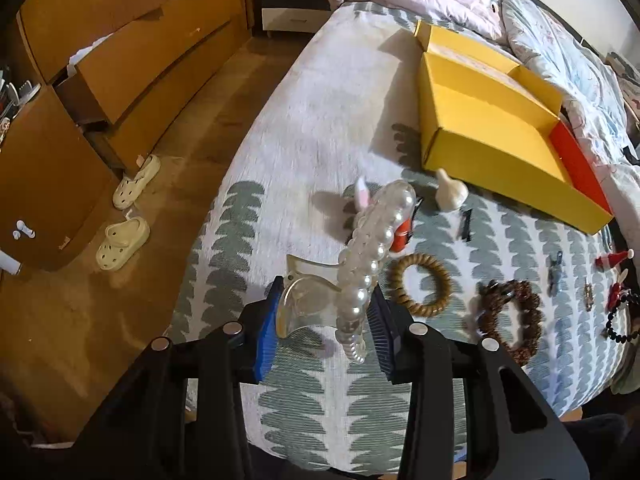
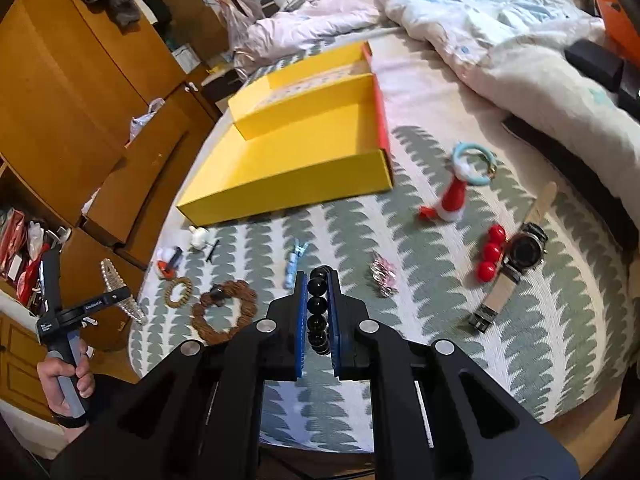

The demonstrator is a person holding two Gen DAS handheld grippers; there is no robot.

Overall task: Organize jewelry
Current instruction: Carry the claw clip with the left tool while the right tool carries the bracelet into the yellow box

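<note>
My left gripper [image 1: 326,304] is shut on a clear hair claw clip lined with pearls [image 1: 372,256], held above the bed's near edge. It also shows in the right wrist view [image 2: 120,292], held off the bed's left edge. My right gripper [image 2: 318,280] is shut on a black bead bracelet [image 2: 318,308], above the bedspread. The open yellow box [image 1: 492,128] lies on the bed beyond both grippers; it shows empty in the right wrist view [image 2: 304,148]. Loose pieces lie between: a brown coil hair tie [image 1: 420,290], a brown bead bracelet [image 1: 510,320] and a small white figure [image 1: 450,196].
On the bedspread lie a Santa hat clip [image 2: 450,200], red balls [image 2: 490,252], a wristwatch [image 2: 520,252], a pink chain [image 2: 384,276], a blue clip [image 2: 294,262] and a teal ring [image 2: 474,162]. A rumpled quilt [image 2: 480,20] lies behind. Wooden drawers [image 1: 132,60] and slippers [image 1: 122,240] are left.
</note>
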